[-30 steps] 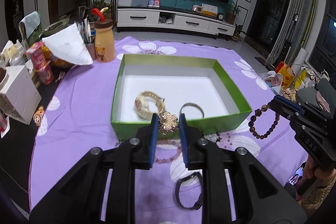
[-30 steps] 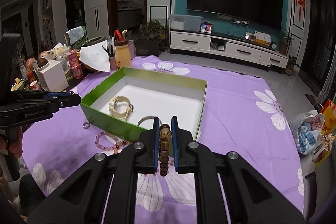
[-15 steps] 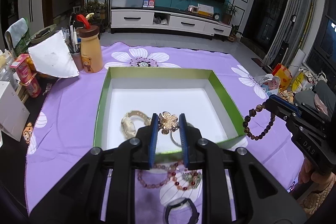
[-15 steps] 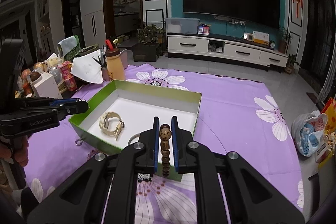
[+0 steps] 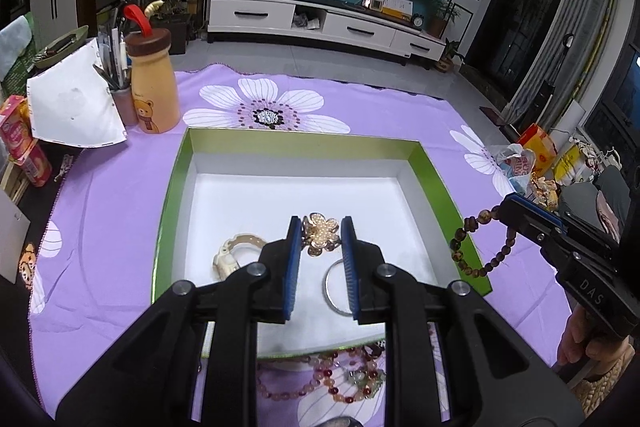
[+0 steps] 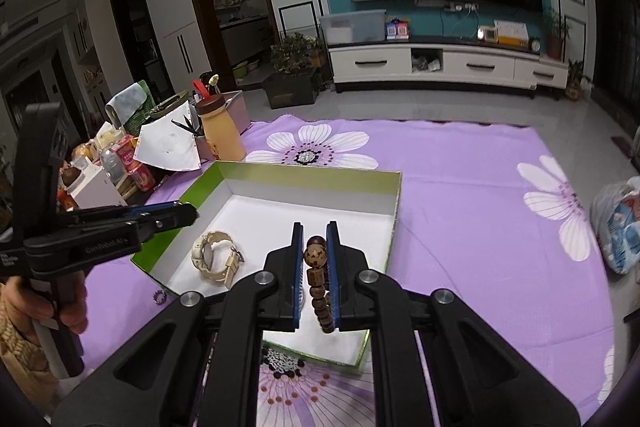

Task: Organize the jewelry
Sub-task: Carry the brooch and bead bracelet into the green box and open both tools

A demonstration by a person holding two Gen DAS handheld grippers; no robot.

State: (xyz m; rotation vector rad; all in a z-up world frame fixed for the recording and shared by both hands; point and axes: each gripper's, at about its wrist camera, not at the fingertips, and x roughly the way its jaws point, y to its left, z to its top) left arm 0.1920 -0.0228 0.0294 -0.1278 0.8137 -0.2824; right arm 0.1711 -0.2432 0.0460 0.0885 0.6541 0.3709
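A green box (image 5: 304, 143) with a white inside lies on the purple cloth; it also shows in the right wrist view (image 6: 308, 171). My left gripper (image 5: 319, 227) is shut on a gold flower brooch (image 5: 320, 235) and holds it over the box. Inside lie a cream watch (image 5: 232, 255), also in the right wrist view (image 6: 214, 259), and a silver bangle (image 5: 333, 291). My right gripper (image 6: 315, 233) is shut on a brown bead bracelet (image 6: 317, 275) above the box's right front part; the bracelet also shows in the left wrist view (image 5: 476, 251).
A pink bead bracelet (image 5: 320, 383) lies on the cloth in front of the box. A small ring (image 6: 159, 295) lies by the box's left side. A bear bottle (image 5: 154, 83), pen cup, paper and snack packs crowd the far left. A bag (image 6: 618, 227) sits at the right.
Both grippers have moved forward over the box with their jewelry still held. The brooch is now above the box's inside, and the brown bracelet is past the front wall.
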